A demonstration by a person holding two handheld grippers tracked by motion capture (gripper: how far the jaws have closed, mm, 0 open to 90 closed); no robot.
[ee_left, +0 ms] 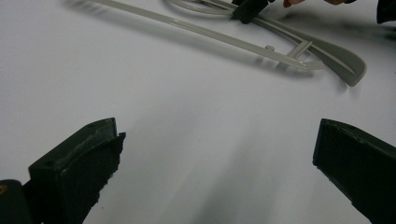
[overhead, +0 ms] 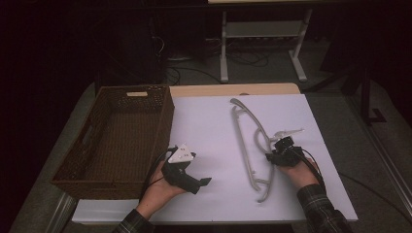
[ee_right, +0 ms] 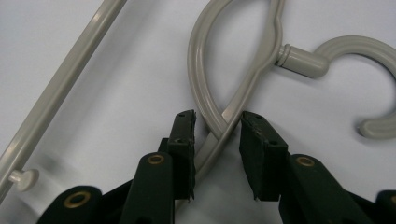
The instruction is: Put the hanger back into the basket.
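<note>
A grey plastic clothes hanger (overhead: 241,141) lies flat on the white table top (overhead: 204,121), its hook (ee_right: 355,46) pointing right. My right gripper (overhead: 284,145) is at the hanger's neck. In the right gripper view its jaws (ee_right: 217,123) straddle the spot where the hanger's (ee_right: 196,60) two curved arms cross; a gap shows beside the left pad, so it is open around the hanger. My left gripper (overhead: 199,184) lies low on the table left of the hanger, pointing right. Its jaws (ee_left: 215,154) stand wide open over bare white surface, with the hanger (ee_left: 210,35) farther ahead.
A brown wicker basket (overhead: 163,121) stands at the table's left side, its inside bare. White table surface stretches between the basket and the hanger. Beyond the far table edge the floor is dark, with a metal stand (overhead: 262,29) and cables.
</note>
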